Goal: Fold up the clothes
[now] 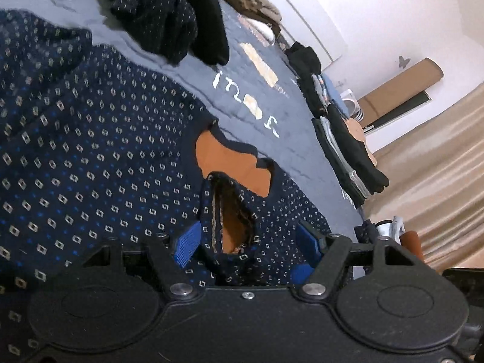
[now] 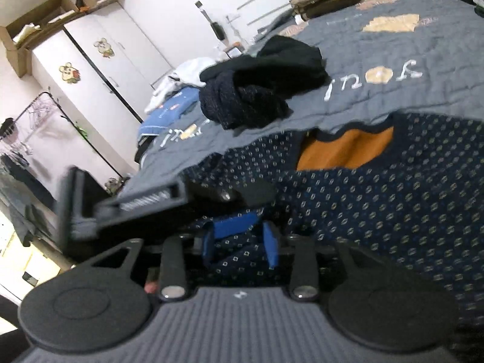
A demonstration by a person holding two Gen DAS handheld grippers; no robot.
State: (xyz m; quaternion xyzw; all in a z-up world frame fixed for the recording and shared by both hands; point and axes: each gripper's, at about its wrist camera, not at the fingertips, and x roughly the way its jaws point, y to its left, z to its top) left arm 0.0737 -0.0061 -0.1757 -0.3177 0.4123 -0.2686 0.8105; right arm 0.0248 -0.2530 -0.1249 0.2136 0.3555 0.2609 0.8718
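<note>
On the grey quilted bed cover (image 1: 169, 60), the navy diamond-patterned sweater with an orange lining (image 1: 90, 139) lies spread. My left tool (image 1: 245, 242) gapes around a fabric ridge near the collar; my right tool (image 2: 240, 242) straddles cloth, jaws apart. I judge both need a full bite before lifting evenly. Only the left view shows the folded stack (image 1: 341, 139); only the right, the white wardrobe (image 2: 90, 69).

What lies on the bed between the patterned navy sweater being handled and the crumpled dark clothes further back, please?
Only bare grey quilt separates the sweater from the crumpled dark clothes; the right wrist view shows it best.
</note>
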